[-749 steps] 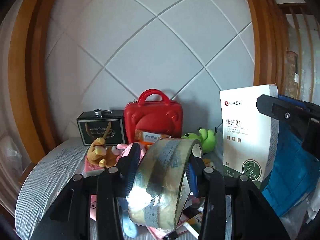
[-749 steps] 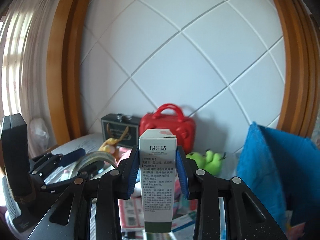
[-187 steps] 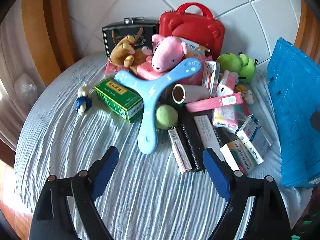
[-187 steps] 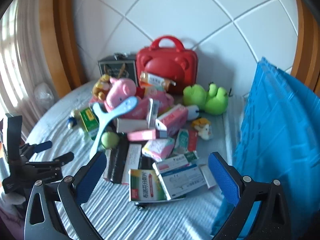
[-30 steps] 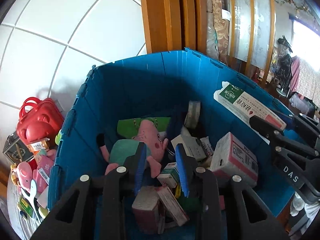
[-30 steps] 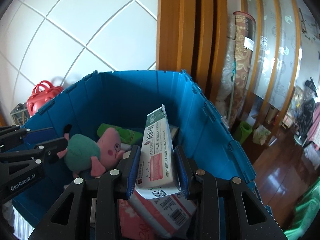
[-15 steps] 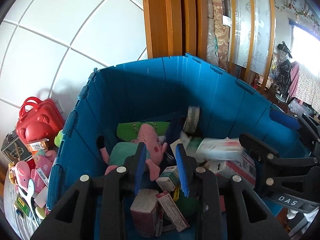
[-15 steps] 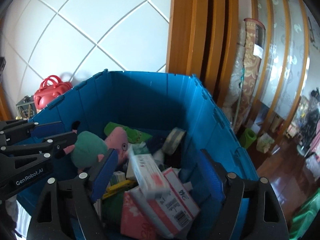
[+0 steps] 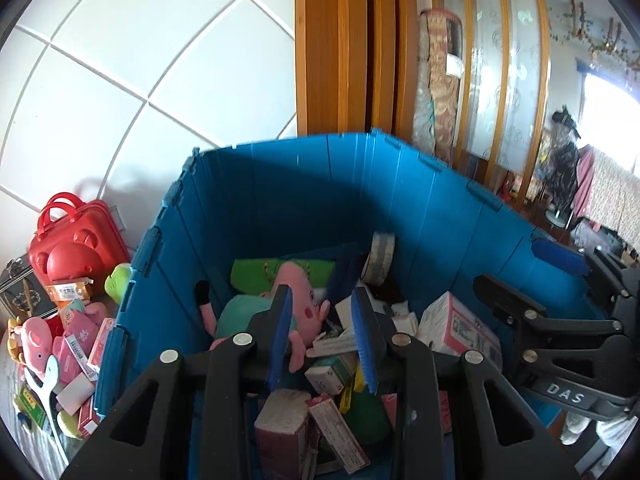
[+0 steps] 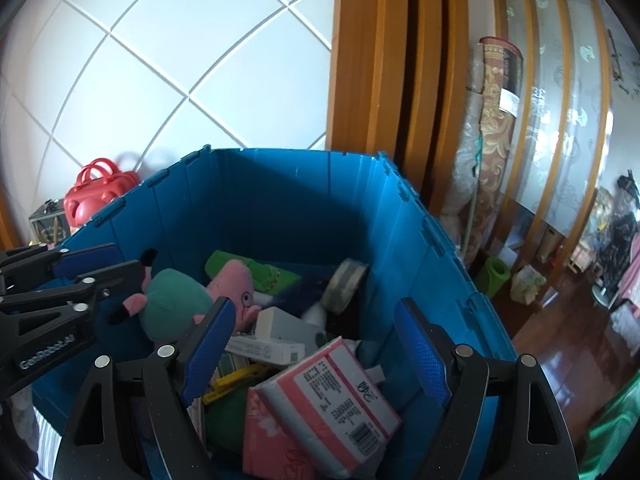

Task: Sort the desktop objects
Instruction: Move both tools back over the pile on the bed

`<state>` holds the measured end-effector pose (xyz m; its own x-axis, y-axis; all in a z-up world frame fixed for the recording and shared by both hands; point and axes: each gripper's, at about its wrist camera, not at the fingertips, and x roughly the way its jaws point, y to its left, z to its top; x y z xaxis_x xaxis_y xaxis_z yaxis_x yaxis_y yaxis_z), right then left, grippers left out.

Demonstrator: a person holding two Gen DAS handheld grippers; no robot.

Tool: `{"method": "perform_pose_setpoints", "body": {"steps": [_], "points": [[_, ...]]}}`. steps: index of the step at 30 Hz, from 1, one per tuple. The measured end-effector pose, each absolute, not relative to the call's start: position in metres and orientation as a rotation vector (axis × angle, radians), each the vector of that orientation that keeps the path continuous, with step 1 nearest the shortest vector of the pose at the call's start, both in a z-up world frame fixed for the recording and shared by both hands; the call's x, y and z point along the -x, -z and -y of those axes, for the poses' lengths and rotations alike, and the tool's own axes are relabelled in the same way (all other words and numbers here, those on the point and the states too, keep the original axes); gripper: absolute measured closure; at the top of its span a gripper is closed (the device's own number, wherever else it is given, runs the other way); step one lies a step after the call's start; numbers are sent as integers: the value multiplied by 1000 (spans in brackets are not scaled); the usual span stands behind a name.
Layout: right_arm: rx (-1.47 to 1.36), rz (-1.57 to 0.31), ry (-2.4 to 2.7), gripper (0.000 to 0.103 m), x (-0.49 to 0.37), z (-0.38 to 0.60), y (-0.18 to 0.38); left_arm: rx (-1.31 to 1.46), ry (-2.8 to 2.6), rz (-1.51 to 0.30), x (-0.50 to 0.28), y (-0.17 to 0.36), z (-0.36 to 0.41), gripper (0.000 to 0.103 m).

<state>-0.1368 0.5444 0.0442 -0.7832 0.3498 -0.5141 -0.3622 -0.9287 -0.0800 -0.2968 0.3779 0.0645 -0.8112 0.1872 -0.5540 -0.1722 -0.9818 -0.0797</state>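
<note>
Blue-walled crate [image 10: 280, 200] collects sorted items, so we hold both tongs above it. Right tongs [image 10: 316, 344] have just been opening, nothing between them; the white-and-green carton [image 10: 266, 349] lies inside. Left tongs [image 9: 322, 340] stand narrow, gripping nothing.

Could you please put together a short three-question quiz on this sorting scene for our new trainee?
1. True or false: the right gripper has its jaws closed on a box.
2. Where does the grey roll of tape sit?
A. inside the blue plastic crate
B. on the striped tablecloth
C. in the left gripper
3. Fill in: the pink pig plush with the teal body lies ____ the crate.

Key: 1 false, the jaws stand open with nothing gripped; 2 A; 3 inside.
</note>
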Motion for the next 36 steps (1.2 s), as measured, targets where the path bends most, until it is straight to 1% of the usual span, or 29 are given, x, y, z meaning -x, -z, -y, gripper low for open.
{"method": "perform_pose_setpoints", "body": {"steps": [1,3,4,8,9,10,11,12,13,14,18,23,27,32,36], "points": [[749,-38,-2653,15,136,-545,-45,871,-2830,38,295,-65,-377,73],[739,-45,-2647,2,134,-545,-46,872,-2847,37,288,-64,-373,73],[732,-43,-2638,0,134,-545,-47,866,-2857,47,284,-64,-371,73],[740,-86,-2637,0,135,-542,-44,822,-2896,78,265,-70,-354,73],[740,-98,-2648,0,135,-540,-44,811,-2915,75,259,-72,-348,72],[728,-107,-2665,0,134,-536,-45,797,-2934,71,254,-74,-342,63],[712,-106,-2682,0,133,-531,-47,776,-2964,75,247,-77,-334,56],[689,-100,-2701,0,133,-524,-49,756,-2989,82,240,-79,-326,39],[668,-92,-2721,0,133,-516,-53,736,-3015,91,234,-83,-318,26],[649,-83,-2746,0,134,-507,-56,701,-3037,93,227,-85,-309,23],[600,-43,-2856,0,143,-469,-64,656,-3144,109,202,-85,-266,23],[608,24,-2977,0,167,-413,-64,737,-3245,208,184,-65,-202,23],[635,83,-3053,0,183,-367,-62,835,-3343,276,168,-40,-152,23],[630,153,-3146,0,193,-310,-60,1017,-3338,456,150,4,-88,23],[668,179,-3225,0,199,-269,-49,1163,-3369,513,140,36,-51,23]]}}
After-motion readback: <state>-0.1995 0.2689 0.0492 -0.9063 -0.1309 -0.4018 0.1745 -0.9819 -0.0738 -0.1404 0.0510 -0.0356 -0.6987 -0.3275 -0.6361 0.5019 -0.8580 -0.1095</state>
